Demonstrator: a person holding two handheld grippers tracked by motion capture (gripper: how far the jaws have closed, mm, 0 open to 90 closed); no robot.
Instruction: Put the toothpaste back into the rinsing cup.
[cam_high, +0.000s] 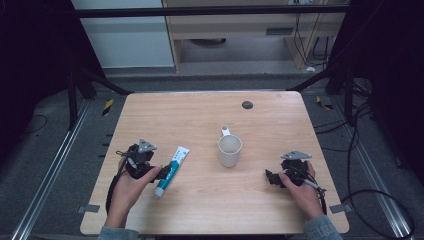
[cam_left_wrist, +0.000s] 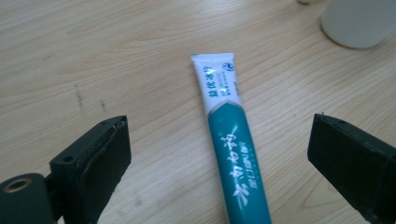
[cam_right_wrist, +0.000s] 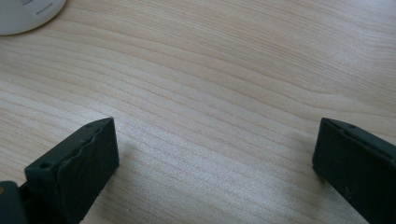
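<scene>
Near edge of the wooden table (cam_high: 200, 210): two forearms come in from the bottom of the high view, one hand on each tool. Left gripper (cam_high: 161, 173) sits at the front left, its jaws spread wide and straddling the toothpaste tube (cam_high: 170, 171); in the left gripper view the tube (cam_left_wrist: 231, 144) lies flat on the wood between the two black jaws, clear of both, with bare table showing on either side of it. Tube is teal over most of its length and white at the flat crimped end, which points away from the gripper and towards the mug; the white cap end lies nearer the person. Right gripper (cam_high: 268, 176) rests at the front right, well apart from the tube, jaws likewise spread with nothing between them; the right gripper view shows plain wood grain in the gap and a curved white edge of the mug (cam_right_wrist: 28, 14) at its top left corner. Mid-table, between the two grippers and a little farther back: the white mug (cam_high: 229, 149), upright, open mouth up, handle pointing away from the person. Far edge: a small dark round disc (cam_high: 247, 104) set in the tabletop. Beyond the table, grey floor (cam_high: 240, 65) and loose cables (cam_high: 360, 150) at the right.
</scene>
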